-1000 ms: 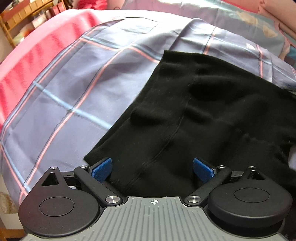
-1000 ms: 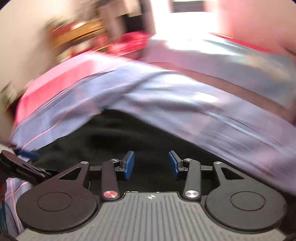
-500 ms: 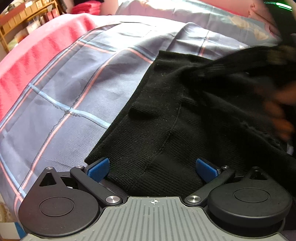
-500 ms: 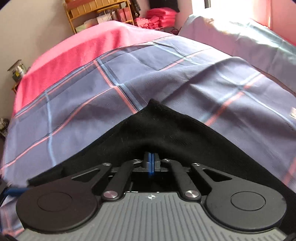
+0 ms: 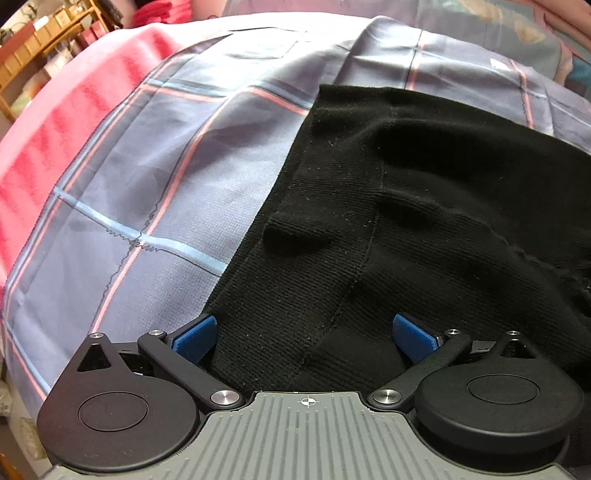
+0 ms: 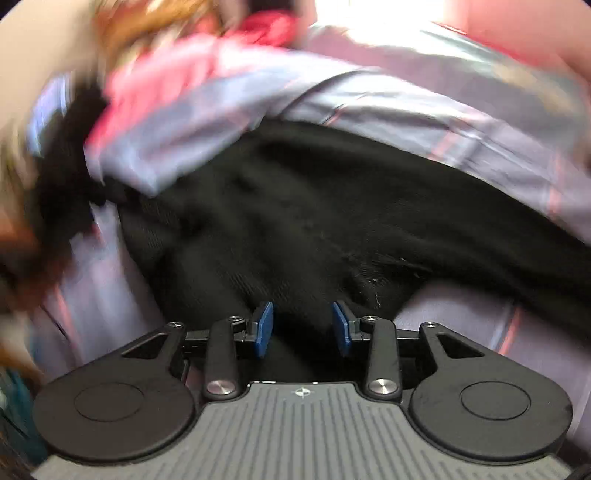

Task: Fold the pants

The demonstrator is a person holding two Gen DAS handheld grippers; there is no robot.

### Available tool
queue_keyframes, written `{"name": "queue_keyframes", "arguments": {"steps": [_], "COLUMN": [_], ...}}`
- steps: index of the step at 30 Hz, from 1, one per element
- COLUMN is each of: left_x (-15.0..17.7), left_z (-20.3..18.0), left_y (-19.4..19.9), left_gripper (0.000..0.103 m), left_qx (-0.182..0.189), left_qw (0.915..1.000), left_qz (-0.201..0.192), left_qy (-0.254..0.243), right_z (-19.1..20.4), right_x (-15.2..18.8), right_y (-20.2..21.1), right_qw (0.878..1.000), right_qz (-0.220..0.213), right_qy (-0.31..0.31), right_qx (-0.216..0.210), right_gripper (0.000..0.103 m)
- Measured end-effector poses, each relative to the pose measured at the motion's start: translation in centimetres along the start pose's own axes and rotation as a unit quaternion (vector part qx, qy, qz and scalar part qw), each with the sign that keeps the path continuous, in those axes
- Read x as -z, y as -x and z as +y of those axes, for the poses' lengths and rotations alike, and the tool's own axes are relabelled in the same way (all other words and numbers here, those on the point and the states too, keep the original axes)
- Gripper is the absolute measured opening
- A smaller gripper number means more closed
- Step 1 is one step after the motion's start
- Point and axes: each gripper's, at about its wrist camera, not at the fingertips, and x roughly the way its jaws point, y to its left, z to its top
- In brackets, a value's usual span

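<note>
On top of the bed, spread over a blue plaid sheet [image 5: 155, 192] with pink and light blue stripes, are the black pants [image 5: 388, 229], a ribbed knit, rumpled, with a seam running down the middle toward the left tool [image 5: 304, 334]. From the left wrist view the pants fill everything from about 12 o'clock round to 5 o'clock, and the bare sheet takes the 9 to 11 o'clock side, with a red blanket [image 5: 48, 147] past it at the far edge and some wooden shelving [image 5: 44, 33] way up at 11 o'clock. The left tool's jaws stand wide, blue pads [image 5: 195, 338] far apart, with the near edge of the pants lying between them; I can't see the pads pressing on the fabric. The right wrist view is pretty blurry, so take this loosely: the right tool [image 6: 303, 328] sits low over the pants [image 6: 314, 221], jaws at a narrow-ish gap and opening, black cloth showing in the gap but the pads not clamped on it. A frayed edge with pale threads [image 6: 376, 280] sits just off at 1 o'clock from those pads. Plaid sheet [image 6: 388, 107] wraps round from 10 to 3 o'clock, and a bit more shows at 4 o'clock under the pants' edge.
</note>
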Motion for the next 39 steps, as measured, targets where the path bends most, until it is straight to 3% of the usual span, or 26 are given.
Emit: {"name": "queue_keyframes", "arguments": {"steps": [3,5,7,9,10,12,13,14,15,17,18,19,21,24,26,28,30,33,39], "left_x": [-0.6,-1.0,-1.3,-1.5,-1.5,-1.6,-1.6,-1.7,-1.9,-2.0,-2.1,-2.1,-2.1,-2.2,-2.2,-2.2,-2.1,-2.0,-2.1], "left_z": [0.0,-0.2,-0.7,-1.0,-1.3,-1.7,-1.9,-2.1,-2.3,-2.6,-2.8,-3.0,-3.2,-3.3,-3.3,-3.4,-3.4,-3.4,-3.3], "left_y": [0.0,0.0,-0.1,-0.3,-0.4,-0.3,-0.4,-0.4,-0.3,-0.3,-0.4,-0.4,-0.4,-0.5,-0.4,-0.4,-0.3,-0.3,-0.3], "left_gripper": [0.103,0.103,0.103,0.103,0.103,0.103,0.103,0.103,0.103,0.103,0.103,0.103,0.103,0.103,0.103,0.103,0.103,0.103,0.103], "left_qx": [-0.004,-0.007,-0.010,-0.017,-0.021,-0.030,-0.034,-0.038,-0.041,-0.046,-0.049,-0.051,-0.054,-0.057,-0.058,-0.059,-0.060,-0.060,-0.058], "left_qw": [0.9998,0.9996,0.9995,0.9993,0.9992,0.9989,0.9988,0.9986,0.9984,0.9981,0.9978,0.9976,0.9973,0.9970,0.9969,0.9969,0.9968,0.9968,0.9970], "left_qz": [0.014,0.023,0.029,0.033,0.034,0.030,0.030,0.029,0.030,0.031,0.031,0.032,0.031,0.031,0.031,0.030,0.028,0.027,0.030], "left_qy": [0.011,0.014,0.009,0.000,-0.005,-0.017,-0.021,-0.024,-0.025,-0.028,-0.031,-0.033,-0.039,-0.044,-0.043,-0.044,-0.044,-0.045,-0.043], "right_z": [0.6,0.3,-0.2,-0.5,-0.6,-2.1,-2.6,-3.0,-3.7,-5.2,-5.8,-5.6,-4.5,-4.2,-5.2,-6.9,-8.5,-10.4,-10.1], "right_x": [2.3,4.1,4.9,5.1,5.1,4.6,4.6,4.4,4.5,5.8,6.6,7.7,8.9,9.6,9.2,9.1,9.3,11.4,13.2], "right_y": [0.4,-0.5,0.9,2.1,2.9,5.6,6.6,7.0,7.0,6.4,5.9,6.8,7.6,10.4,11.6,12.3,12.3,12.4,14.6], "right_qw": [1.000,0.997,0.997,0.995,0.995,0.996,0.996,0.993,0.989,0.982,0.979,0.981,0.983,0.985,0.978,0.965,0.949,0.932,0.936], "right_qz": [0.019,0.067,0.065,0.096,0.090,0.035,0.010,-0.006,-0.005,0.028,0.055,0.036,0.058,0.028,-0.011,-0.032,-0.028,0.000,-0.019], "right_qy": [0.004,0.003,-0.019,-0.022,-0.029,-0.065,-0.068,-0.065,-0.062,-0.082,-0.102,-0.097,-0.082,-0.091,-0.135,-0.165,-0.188,-0.223,-0.239], "right_qx": [0.013,0.044,0.033,0.013,0.018,0.042,0.063,0.095,0.131,0.166,0.166,0.164,0.151,0.146,0.157,0.202,0.250,0.285,0.259], "right_gripper": [0.041,0.040,0.040,0.043,0.039,0.039,0.043,0.056,0.062,0.060,0.060,0.060,0.066,0.064,0.064,0.066,0.066,0.071,0.072]}}
